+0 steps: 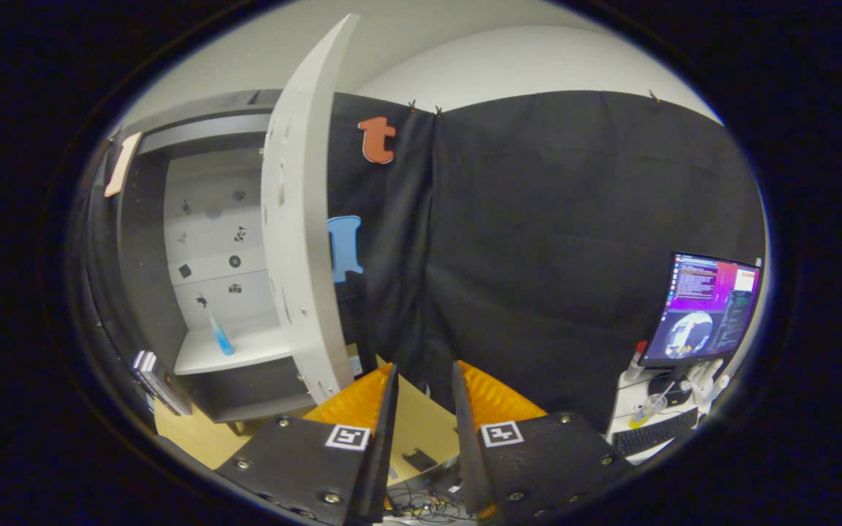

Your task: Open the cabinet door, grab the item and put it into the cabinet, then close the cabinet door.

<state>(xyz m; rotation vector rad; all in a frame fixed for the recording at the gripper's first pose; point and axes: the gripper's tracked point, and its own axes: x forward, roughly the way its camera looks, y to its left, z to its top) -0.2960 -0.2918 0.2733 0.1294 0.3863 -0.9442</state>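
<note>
The cabinet door (pixel 304 241) stands open, the blue item (pixel 221 337) already on the shelf at ten o'clock; gripper (pixel 425 380) apart, empty, ready to close the door.

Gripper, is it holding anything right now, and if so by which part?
Nothing is held. The gripper is open with an empty gap between its fingers; the blue item stands inside the cabinet, beyond the open door.

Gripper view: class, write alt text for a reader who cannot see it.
A grey cabinet stands with its door swung open, and a blue item sits on its shelf. The gripper has its fingers open and holding nothing, near the door's lower edge. A lit monitor stands on a desk on the other side.
</note>
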